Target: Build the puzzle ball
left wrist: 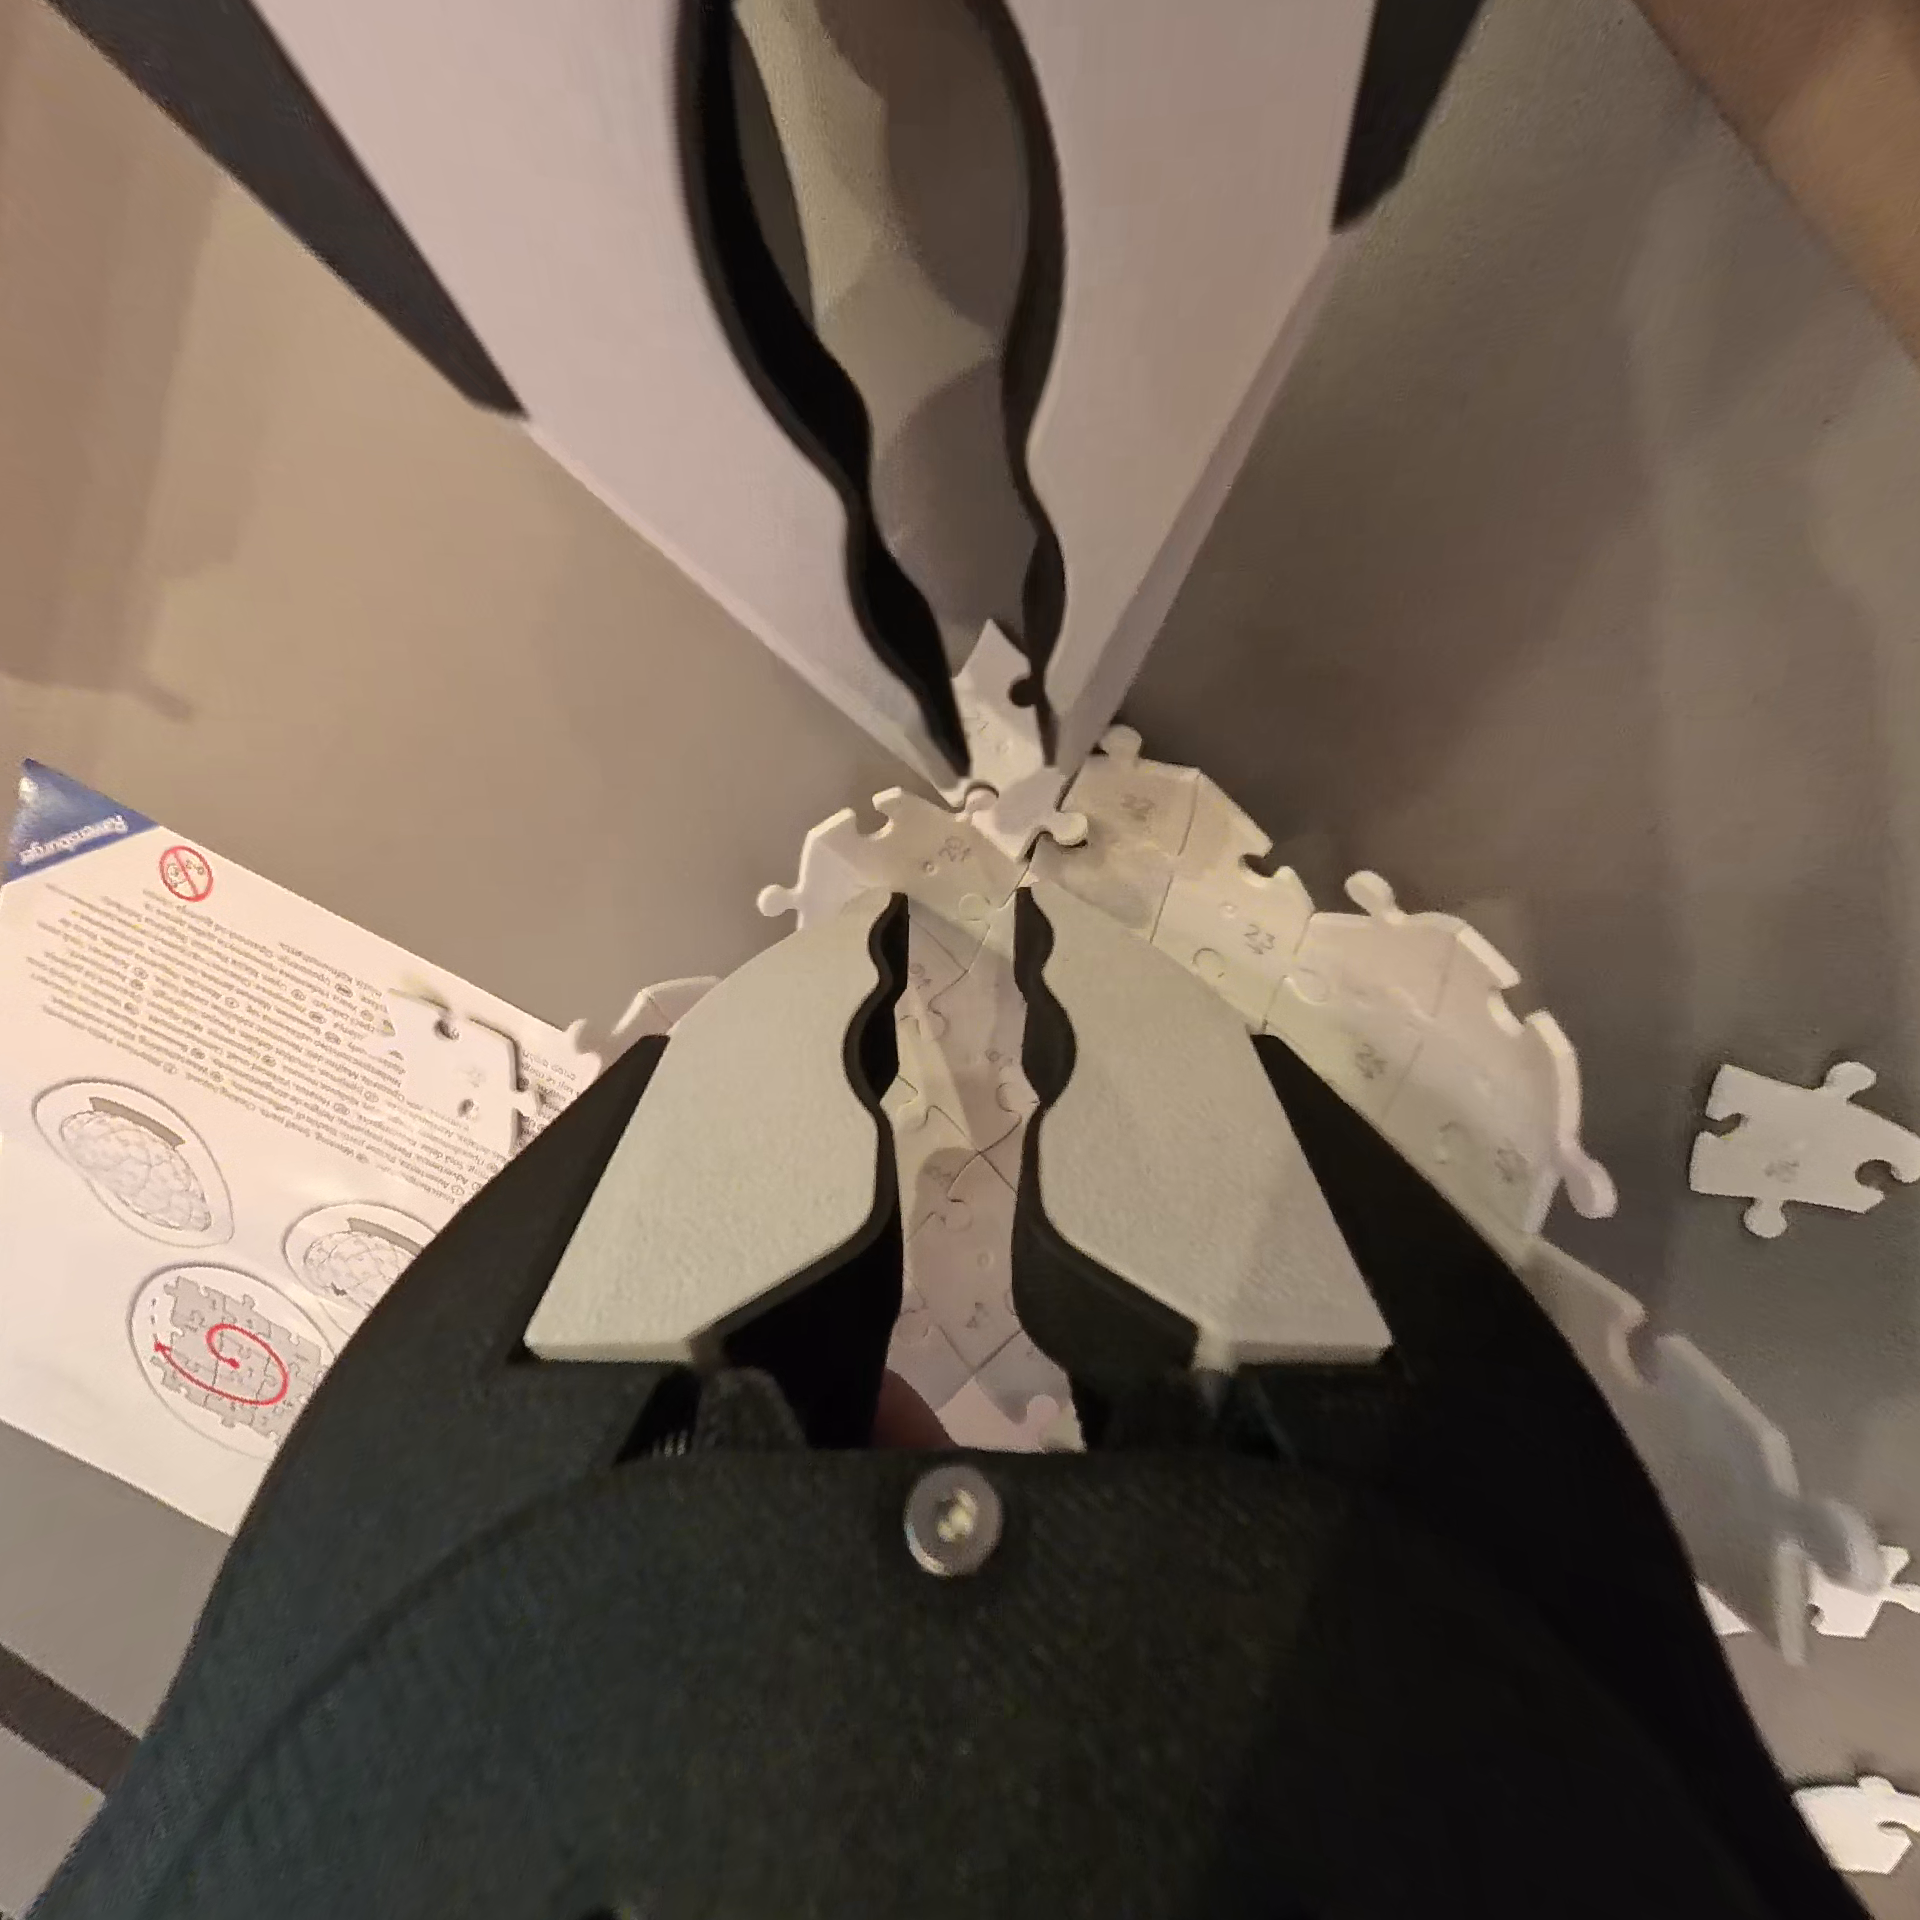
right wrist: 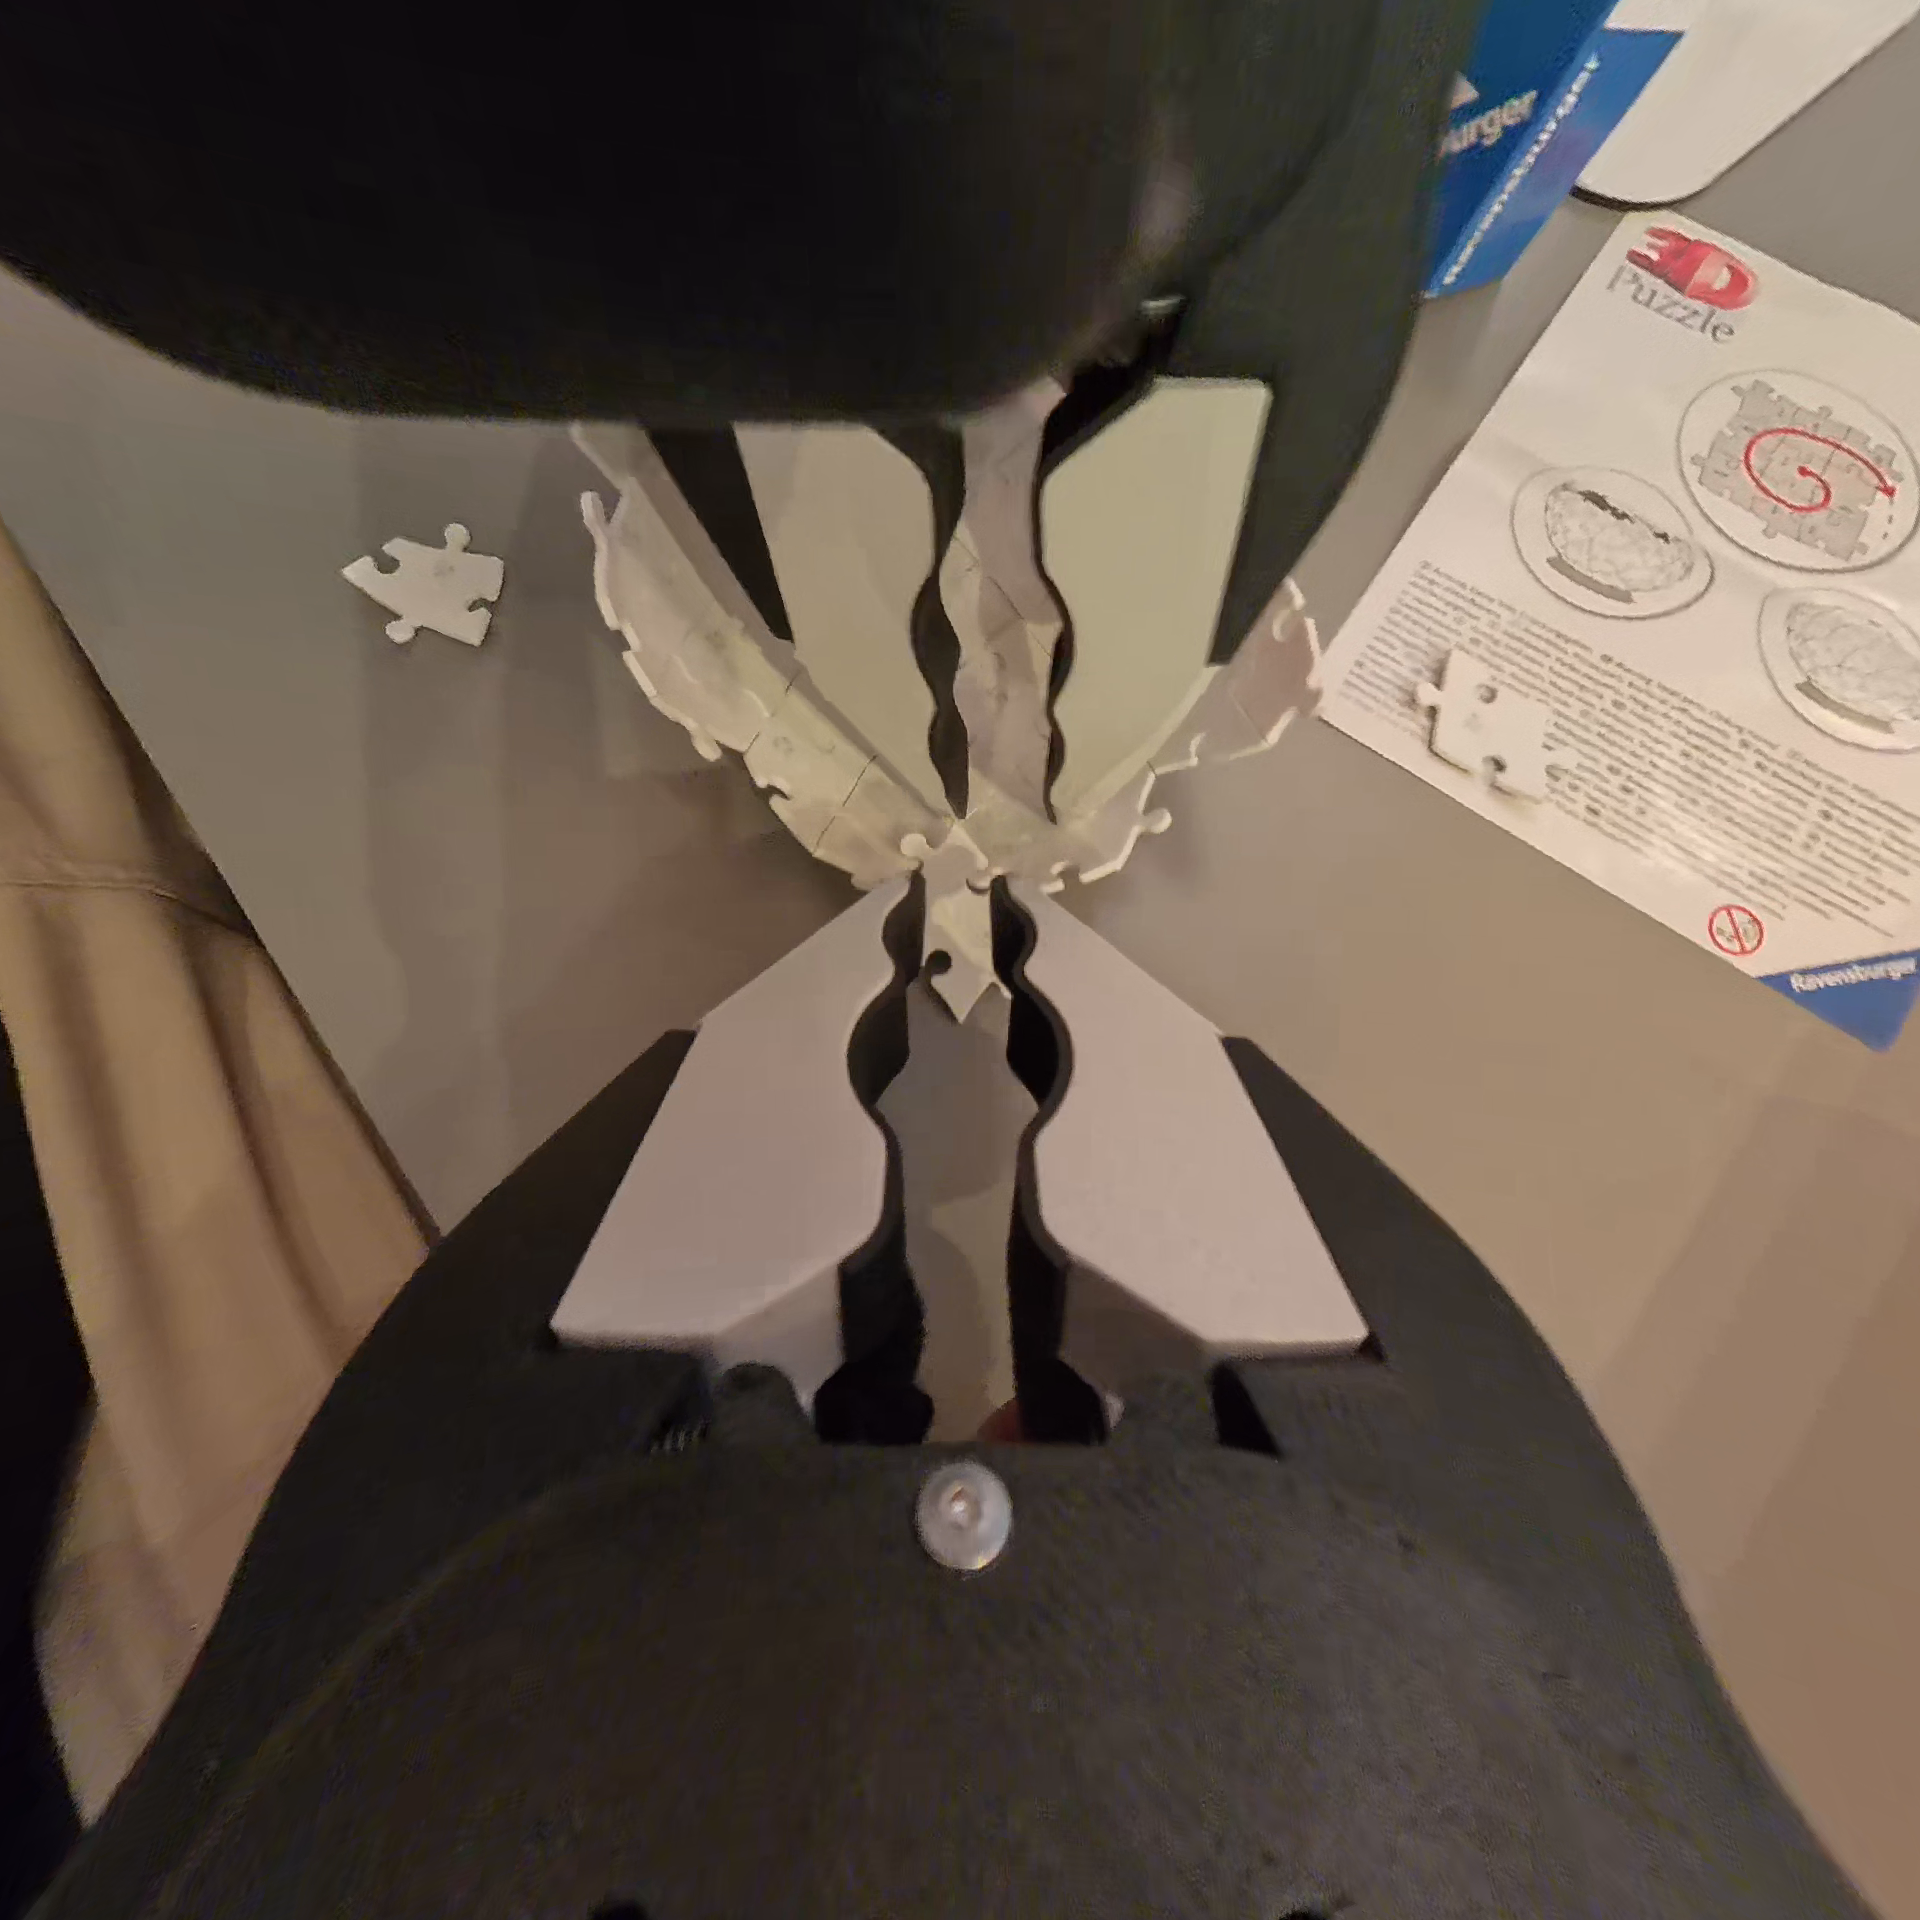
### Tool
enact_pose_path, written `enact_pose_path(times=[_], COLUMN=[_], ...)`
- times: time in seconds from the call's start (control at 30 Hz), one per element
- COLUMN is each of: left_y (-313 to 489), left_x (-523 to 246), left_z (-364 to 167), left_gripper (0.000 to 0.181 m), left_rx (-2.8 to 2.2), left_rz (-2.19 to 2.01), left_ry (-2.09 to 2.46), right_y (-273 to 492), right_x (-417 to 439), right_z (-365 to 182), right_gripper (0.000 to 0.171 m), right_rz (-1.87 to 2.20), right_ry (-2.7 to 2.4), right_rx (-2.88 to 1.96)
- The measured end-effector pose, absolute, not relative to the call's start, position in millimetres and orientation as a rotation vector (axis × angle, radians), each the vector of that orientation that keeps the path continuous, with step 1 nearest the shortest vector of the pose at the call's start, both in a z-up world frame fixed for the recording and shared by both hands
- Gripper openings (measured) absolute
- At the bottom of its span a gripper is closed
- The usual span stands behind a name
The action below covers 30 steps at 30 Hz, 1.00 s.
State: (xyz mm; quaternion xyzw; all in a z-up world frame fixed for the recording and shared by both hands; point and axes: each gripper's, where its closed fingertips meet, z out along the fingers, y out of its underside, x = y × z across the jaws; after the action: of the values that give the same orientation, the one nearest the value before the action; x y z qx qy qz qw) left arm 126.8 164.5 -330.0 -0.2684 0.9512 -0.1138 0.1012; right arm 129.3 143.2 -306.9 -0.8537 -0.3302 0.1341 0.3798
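Two grippers meet nose to nose over the grey table (right wrist: pixel 520 1039), and each has its jaws closed on white plastic. Our left gripper (left wrist: pixel 961 914) clamps the curved shell of joined pieces (left wrist: pixel 1351 997), its fingers lying along the inner face with the rim just past their tips. Our right gripper (right wrist: pixel 956 894) pinches a single loose piece (right wrist: pixel 961 935) at its tips and holds it against that rim, where its knob touches the neighbouring tabs.

To seat it well, we judge that the piece must follow the curve of the shell and not come in flat, with knob and socket lined up before any push. The left grip should brace close behind the joint so the thin wall does not flex or pop a seam (the pieces look stiff and slightly domed, so a skewed push would likely spring them apart).

The puzzle ball is far from closed: an open arc of plain white pieces with faint moulded marks on the inner side and jagged tabs along its free edge. Held off the table between the grippers, it has spare pieces nearby: one piece on the table (left wrist: pixel 1797 1143) and one piece on the instruction sheet (right wrist: pixel 1486 727). The sheet (left wrist: pixel 208 1039) lies flat, and a blue box (right wrist: pixel 1507 156) stands beyond it.
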Motion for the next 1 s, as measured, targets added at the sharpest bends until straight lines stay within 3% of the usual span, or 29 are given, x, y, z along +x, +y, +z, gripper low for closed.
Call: enact_pose_path(times=[0.2, 0.73, 1.0], left_y=[162.8, 161.8, 153.9], left_x=[127.0, 127.3, 136.8], left_z=[-329.9, -323.2, -298.4], left_gripper=[0.019, 0.027, 0.027], left_rx=[-0.768, -0.704, -0.809], left_rz=[-0.336, -0.355, -0.590], left_ry=[2.827, 2.797, 2.683], right_y=[150.3, 149.1, 148.2], right_x=[123.2, 117.0, 115.5], right_z=[-309.2, -320.3, -327.3], right_gripper=[0.000, 0.000, 0.000], right_rz=[0.366, 0.420, 0.377], right_ry=[-0.903, -0.946, -0.988], right_rx=[-2.126, -2.122, -2.145])
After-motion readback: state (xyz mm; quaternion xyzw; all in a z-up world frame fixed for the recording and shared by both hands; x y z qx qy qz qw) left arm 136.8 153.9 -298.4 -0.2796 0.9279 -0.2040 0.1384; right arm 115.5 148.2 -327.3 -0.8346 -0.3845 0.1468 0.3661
